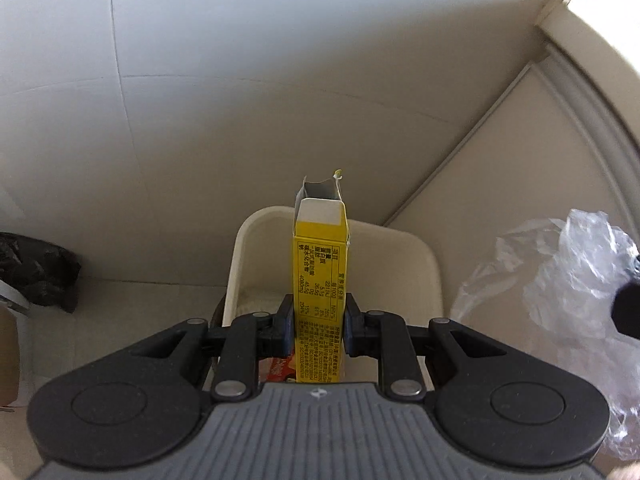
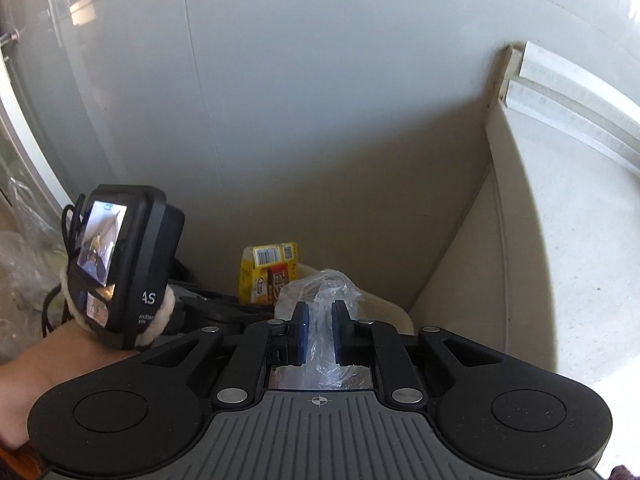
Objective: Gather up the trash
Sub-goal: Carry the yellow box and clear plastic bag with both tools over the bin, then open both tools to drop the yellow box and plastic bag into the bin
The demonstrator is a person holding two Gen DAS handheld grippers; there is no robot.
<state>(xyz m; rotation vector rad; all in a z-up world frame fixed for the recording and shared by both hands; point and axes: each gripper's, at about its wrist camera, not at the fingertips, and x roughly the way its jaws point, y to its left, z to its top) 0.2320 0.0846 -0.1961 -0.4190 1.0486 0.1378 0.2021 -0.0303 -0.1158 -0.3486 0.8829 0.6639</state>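
Above the cream bin [image 1: 400,256] in the corner, your left gripper [image 1: 319,320] is clamped narrow on the sides of a yellow carton [image 1: 318,264], torn end pointing away, over the bin's opening. Your right gripper [image 2: 319,332] has clear crumpled plastic [image 2: 320,304] between its nearly closed fingers; whether the pads press it, you cannot tell. It sits beside the carton at the bin's rim, and a black camera unit [image 2: 124,264] is strapped at your left wrist; black bag [image 1: 36,268] lies off left.
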